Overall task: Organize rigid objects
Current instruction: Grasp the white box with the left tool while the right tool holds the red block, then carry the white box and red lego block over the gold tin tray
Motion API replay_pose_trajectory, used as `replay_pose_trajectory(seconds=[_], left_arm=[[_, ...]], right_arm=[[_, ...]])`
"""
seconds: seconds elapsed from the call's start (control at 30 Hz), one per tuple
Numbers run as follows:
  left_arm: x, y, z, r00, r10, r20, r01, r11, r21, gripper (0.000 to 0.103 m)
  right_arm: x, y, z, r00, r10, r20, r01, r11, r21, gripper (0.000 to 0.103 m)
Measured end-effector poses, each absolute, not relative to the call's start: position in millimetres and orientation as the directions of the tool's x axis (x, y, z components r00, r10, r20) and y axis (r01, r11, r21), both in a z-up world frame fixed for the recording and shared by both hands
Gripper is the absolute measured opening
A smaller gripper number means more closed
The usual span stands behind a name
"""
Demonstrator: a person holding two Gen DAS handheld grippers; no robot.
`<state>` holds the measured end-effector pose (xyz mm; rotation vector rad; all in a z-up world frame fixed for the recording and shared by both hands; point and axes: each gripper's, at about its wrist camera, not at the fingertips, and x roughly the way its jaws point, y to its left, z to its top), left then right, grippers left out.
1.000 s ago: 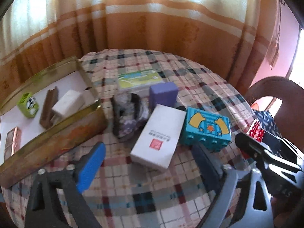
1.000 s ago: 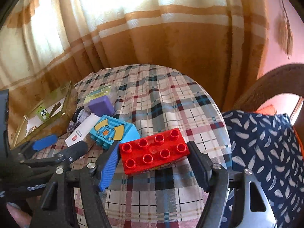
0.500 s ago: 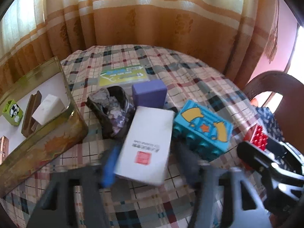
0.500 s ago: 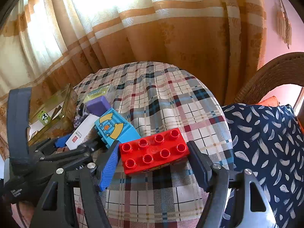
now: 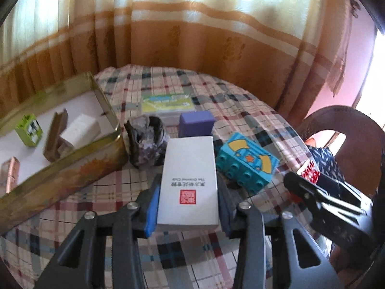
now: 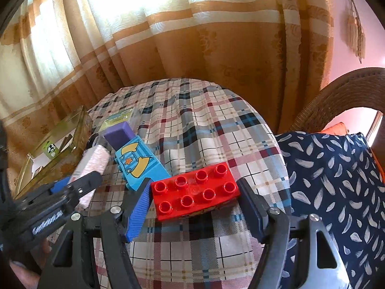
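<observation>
My left gripper (image 5: 189, 193) is shut on a white box (image 5: 189, 168) with a red stamp, its pads pressed to the long sides; the box is tilted up off the checked tablecloth (image 5: 115, 192). The right gripper (image 6: 195, 193) is shut on a red studded brick (image 6: 196, 190), held over the table's near right edge. A blue brick with yellow shapes (image 5: 247, 166) lies just right of the white box. Behind it sits a purple block (image 5: 196, 124). At the left stands a gold tin tray (image 5: 72, 163).
The tray holds a green box (image 5: 28, 130), a brown piece (image 5: 55, 137), a white block (image 5: 80, 130) and a copper item (image 5: 10, 175). A dark patterned pouch (image 5: 146, 144) and a green-labelled case (image 5: 167, 102) lie nearby. A wicker chair (image 6: 336, 101) with a navy cushion (image 6: 336, 192) stands right.
The left gripper went from wide open to closed around the white box, which now points straight along the fingers and is raised a little. The right gripper and red brick stayed put.
</observation>
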<state>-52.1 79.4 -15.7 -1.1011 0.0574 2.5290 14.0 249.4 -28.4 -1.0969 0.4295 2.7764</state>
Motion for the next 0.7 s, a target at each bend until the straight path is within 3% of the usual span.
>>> replay_pose_trajectory(seconds=[0.13,0.4,0.7], left_arm=[[-41,79,-10,-0.643,0.335,-0.688,-0.380,-0.920,-0.094,0.040],[-28,58,-3,-0.665,0.414,-0.622,-0.386,-0.903,-0.189,0.040],[-20,44,-2,-0.687,0.390,-0.613,-0.358,-0.916,-0.181,0.040]], right_arm=[[15,252,-28,-0.728,0.029,-0.685,-0.241,-0.946,0.216,0.071],[19,249,-25,-0.730,0.088,-0.678,-0.278,-0.944,0.177,0.071],[28,239,-14,-0.756,0.186,-0.628,-0.305,-0.948,0.087,0.071]])
